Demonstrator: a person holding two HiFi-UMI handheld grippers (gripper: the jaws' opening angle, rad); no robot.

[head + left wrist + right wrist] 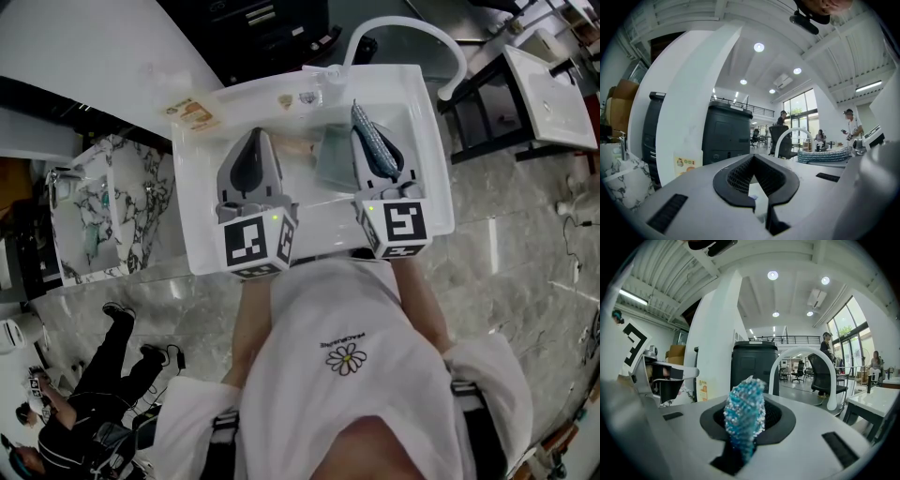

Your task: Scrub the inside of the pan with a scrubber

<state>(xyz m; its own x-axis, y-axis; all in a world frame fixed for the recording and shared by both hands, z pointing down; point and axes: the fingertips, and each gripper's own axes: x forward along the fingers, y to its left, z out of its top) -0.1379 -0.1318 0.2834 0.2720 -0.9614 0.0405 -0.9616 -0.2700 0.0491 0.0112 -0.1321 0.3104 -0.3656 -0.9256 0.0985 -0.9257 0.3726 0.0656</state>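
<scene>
Both grippers hover over a white sink [200,246] in the head view. My right gripper [372,141] is shut on a sparkly blue scrubber [367,129], which sticks up out of the closed jaws in the right gripper view as a blue tuft [744,414]. My left gripper [255,137] is shut, and I see nothing held in its jaws [760,186]. A grey-green flat object [331,159], perhaps the pan, lies in the basin between the grippers. The right gripper hides part of it.
A curved white faucet [413,28] rises at the sink's far right corner. A printed card [193,113] lies on the far left rim. A marble-patterned basin [105,208] stands to the left, a white table [549,91] to the right. A person [86,401] crouches at lower left.
</scene>
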